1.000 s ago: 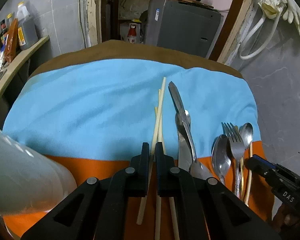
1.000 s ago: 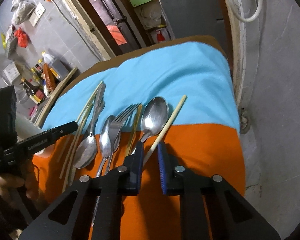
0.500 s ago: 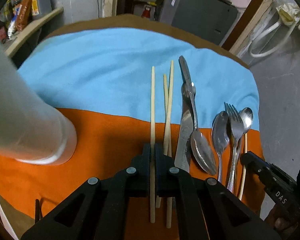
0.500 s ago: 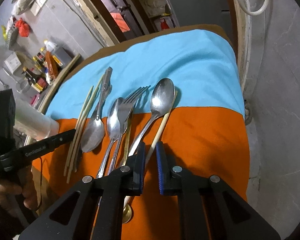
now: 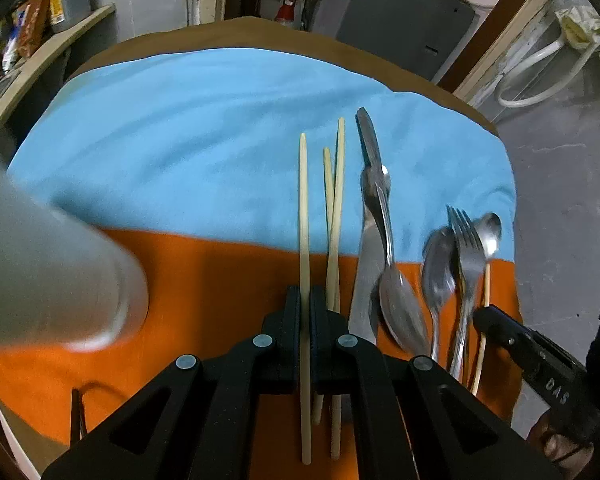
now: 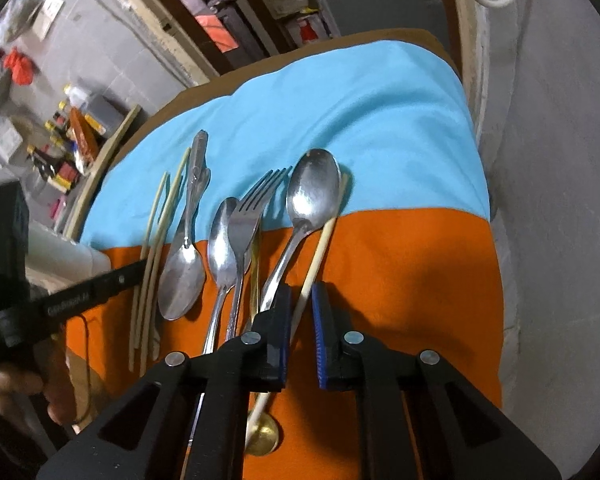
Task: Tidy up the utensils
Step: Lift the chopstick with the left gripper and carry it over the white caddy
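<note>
- Your left tongs are closed on one chopstick; the pads press it from both sides, and it runs straight out in front of them over the cloth.
- Your right tongs have a second chopstick between the pads. The jaws are closing, but a small gap shows beside the stick, so I judge this grip is not yet firm.
- Just beside the left stick lie two more chopsticks, crossing one another on the cloth.
- Further to the right are a knife with a spoon across it, then a smaller spoon, a fork and one more spoon, close together. The right stick touches that last spoon's side.
- A pale cup stands on the orange part of the cloth, near the left tongs. It is blurred, so I cannot tell more about it.
- The step in hand seems to be gathering the chopsticks, one in each hand.
- For the next move, finish closing the right tongs before you lift, and raise that stick slowly so it does not pull the spoon. Keep the left stick level, so it does not swing into the crossed pair.
</note>
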`<action>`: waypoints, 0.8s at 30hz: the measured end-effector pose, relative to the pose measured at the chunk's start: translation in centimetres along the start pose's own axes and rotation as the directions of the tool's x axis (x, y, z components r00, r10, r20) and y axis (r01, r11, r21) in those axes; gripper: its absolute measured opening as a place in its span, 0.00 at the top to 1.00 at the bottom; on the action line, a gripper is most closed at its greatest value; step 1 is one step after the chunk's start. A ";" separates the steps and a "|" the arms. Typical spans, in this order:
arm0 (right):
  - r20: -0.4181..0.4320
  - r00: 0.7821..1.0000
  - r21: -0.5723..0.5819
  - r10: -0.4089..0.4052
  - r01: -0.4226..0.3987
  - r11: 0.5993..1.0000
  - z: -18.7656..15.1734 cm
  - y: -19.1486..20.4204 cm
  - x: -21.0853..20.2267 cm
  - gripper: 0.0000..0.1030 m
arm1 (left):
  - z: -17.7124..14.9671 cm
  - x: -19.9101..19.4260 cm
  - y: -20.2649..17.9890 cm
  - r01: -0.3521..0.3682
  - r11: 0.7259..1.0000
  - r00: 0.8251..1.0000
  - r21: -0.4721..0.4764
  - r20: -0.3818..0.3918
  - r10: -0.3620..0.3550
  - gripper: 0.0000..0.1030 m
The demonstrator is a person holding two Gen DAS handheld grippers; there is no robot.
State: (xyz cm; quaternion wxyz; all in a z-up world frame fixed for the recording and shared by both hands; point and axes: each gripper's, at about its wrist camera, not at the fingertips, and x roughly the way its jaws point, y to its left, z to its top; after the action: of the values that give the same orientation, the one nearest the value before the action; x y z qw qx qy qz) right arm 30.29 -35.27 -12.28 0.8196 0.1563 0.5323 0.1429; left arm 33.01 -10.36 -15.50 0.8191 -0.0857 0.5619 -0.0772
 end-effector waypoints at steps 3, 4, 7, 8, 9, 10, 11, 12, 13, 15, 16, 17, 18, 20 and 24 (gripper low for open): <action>0.010 0.999 0.083 0.048 -0.049 0.995 -1.2 -0.8 -0.7 0.97 | -1.7 -1.4 -0.2 0.023 1.000 0.999 0.002 0.039 -0.023 0.98; 0.010 0.998 0.108 0.060 -0.061 0.992 -1.7 -1.1 -0.9 0.97 | -2.5 -2.1 -0.2 0.028 1.000 0.998 0.009 0.051 -0.028 0.98; 0.026 0.995 0.163 0.094 -0.097 0.982 -3.5 -1.2 -2.0 0.97 | -4.7 -3.5 -0.6 0.064 0.998 0.995 0.012 0.080 -0.065 0.98; 0.039 0.994 0.171 0.103 -0.108 0.979 -4.1 -1.1 -2.5 0.97 | -5.4 -3.9 -0.7 0.078 0.997 0.993 0.012 0.088 -0.079 0.98; 0.053 0.993 0.176 0.110 -0.117 0.977 -4.7 -0.9 -3.1 0.97 | -6.1 -4.5 -0.8 0.088 0.996 0.991 0.021 0.101 -0.090 0.98; 0.058 0.993 0.174 0.106 -0.115 0.978 -5.4 -0.6 -3.6 0.97 | -6.7 -4.9 -1.0 0.097 0.995 0.988 0.034 0.116 -0.101 0.98; 0.065 0.992 0.172 0.108 -0.118 0.978 -5.7 -0.3 -4.0 0.97 | -7.2 -5.3 -1.1 0.111 0.993 0.984 0.045 0.133 -0.117 0.98; 0.080 0.991 0.168 0.110 -0.123 0.978 -6.3 0.1 -4.5 0.97 | -7.6 -5.9 -1.2 0.139 0.989 0.977 0.053 0.158 -0.145 0.98; 0.095 0.989 0.166 0.112 -0.127 0.978 -6.8 0.5 -4.9 0.97 | -8.0 -6.3 -1.4 0.159 0.985 0.970 0.062 0.175 -0.167 0.98; 0.137 0.984 0.161 0.115 -0.137 0.977 -7.5 1.3 -5.7 0.97 | -7.8 -7.1 -2.1 0.171 0.981 0.959 0.089 0.212 -0.186 0.98; 0.163 0.980 0.159 0.118 -0.144 0.977 -7.7 1.7 -6.2 0.97 | -7.9 -7.7 -2.3 0.180 0.978 0.952 0.102 0.232 -0.199 0.98; 0.200 0.972 0.150 0.120 -0.151 0.977 -8.0 2.4 -6.9 0.97 | -7.9 -8.4 -2.2 0.192 0.975 0.944 0.109 0.252 -0.214 0.98; 0.231 0.965 0.134 0.125 -0.159 0.978 -8.1 2.8 -7.5 0.97 | -7.7 -9.2 -2.0 0.201 0.973 0.934 0.115 0.277 -0.226 0.98; 0.324 0.934 0.073 0.150 -0.183 0.980 -8.1 4.7 -8.9 0.97 | -7.3 -10.5 -1.6 0.202 0.971 0.916 0.126 0.326 -0.233 0.98; 0.481 0.851 -0.069 0.211 -0.203 0.977 -6.9 9.3 -11.3 0.97 | -6.2 -14.4 0.3 0.202 0.968 0.866 0.151 0.434 -0.248 0.98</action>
State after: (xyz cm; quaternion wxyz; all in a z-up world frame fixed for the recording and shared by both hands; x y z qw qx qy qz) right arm 18.84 -30.63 -1.75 0.9079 0.2372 0.2883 0.1907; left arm 22.08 -7.20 -4.74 0.9152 -0.1249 0.3391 -0.1784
